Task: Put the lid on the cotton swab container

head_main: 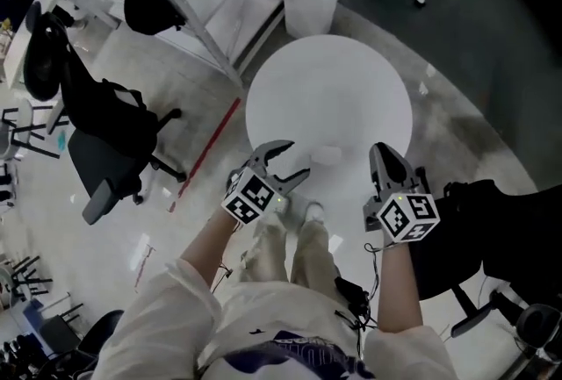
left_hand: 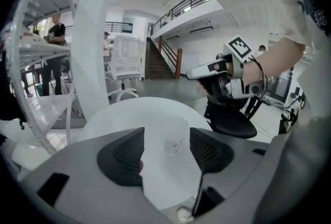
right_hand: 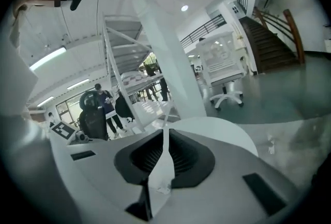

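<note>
Meanwhile left gripper (head_main: 297,161) gapes toward container (left_hand: 175,138) on round table (head_main: 351,89); right gripper (head_main: 383,157) pinches lid (right_hand: 163,166).

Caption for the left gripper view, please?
Left gripper, jaws apart, lined up on a clear container standing on the round white table.

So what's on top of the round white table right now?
Just one small clear container, near the front edge, ahead of the open left gripper. Whether its lid is on can't be made out.
</note>
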Motion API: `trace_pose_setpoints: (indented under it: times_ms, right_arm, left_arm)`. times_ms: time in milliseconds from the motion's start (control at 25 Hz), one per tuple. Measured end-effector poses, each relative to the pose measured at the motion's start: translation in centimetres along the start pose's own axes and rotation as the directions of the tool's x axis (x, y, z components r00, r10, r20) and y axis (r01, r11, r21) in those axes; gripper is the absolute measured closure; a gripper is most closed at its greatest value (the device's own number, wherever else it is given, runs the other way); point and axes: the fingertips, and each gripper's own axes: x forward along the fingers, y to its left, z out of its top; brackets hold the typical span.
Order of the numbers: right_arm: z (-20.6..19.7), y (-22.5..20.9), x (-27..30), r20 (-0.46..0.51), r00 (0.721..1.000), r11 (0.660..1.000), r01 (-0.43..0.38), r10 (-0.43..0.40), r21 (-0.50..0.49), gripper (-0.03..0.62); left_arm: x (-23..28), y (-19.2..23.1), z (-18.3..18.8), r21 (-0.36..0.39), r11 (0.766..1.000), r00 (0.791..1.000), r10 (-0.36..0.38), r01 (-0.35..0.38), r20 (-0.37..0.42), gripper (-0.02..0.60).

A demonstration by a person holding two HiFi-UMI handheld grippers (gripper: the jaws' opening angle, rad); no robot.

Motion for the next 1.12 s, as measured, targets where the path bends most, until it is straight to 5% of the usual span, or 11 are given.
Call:
trace_pose_setpoints:
  times_ms: [120, 200, 480, 760, 840, 1120]
  right_arm:
    - [2.7, 0.9, -1.8, 0.069, 0.997, 0.999, 0.036, -0.036, 0.008, 0.546]
    - [5.1, 1.8, -2.6, 0.130, 0.990, 0.999, 0.049, -0.048, 0.000, 0.546]
    - [11.6, 7.3, -5.0, 0.272, 0.962, 0.996, 0.048, -0.026, -0.073, 0.548]
    - [14.5, 12.5, -6.3, 0.358, 0.934, 0.956, 0.112, -0.007, -0.272, 0.571]
    - [15.1, 13.8, -6.8, 0.393, 0.919, 0.942, 0.145, -0.015, -0.304, 0.580]
    - [16.8, 16.2, -7.9, 0.472, 0.882, 0.890, 0.226, -0.014, -0.396, 0.585]
  left_arm:
    - [-3.9, 0.5, 3.8, -0.073, 0.994, 0.990, 0.094, -0.087, 0.105, 0.314]
    - [-6.5, 1.5, 6.9, -0.127, 0.979, 0.965, 0.180, -0.158, 0.190, 0.316]
    - [-15.2, 1.9, 18.1, -0.197, 0.929, 0.813, 0.370, -0.313, 0.450, 0.321]
    - [-18.5, -0.1, 22.8, -0.219, 0.862, 0.676, 0.497, -0.458, 0.544, 0.489]
    - [-18.8, -0.7, 23.7, -0.213, 0.851, 0.652, 0.508, -0.480, 0.562, 0.567]
    - [-19.4, -1.0, 26.2, -0.199, 0.823, 0.587, 0.529, -0.533, 0.614, 0.583]
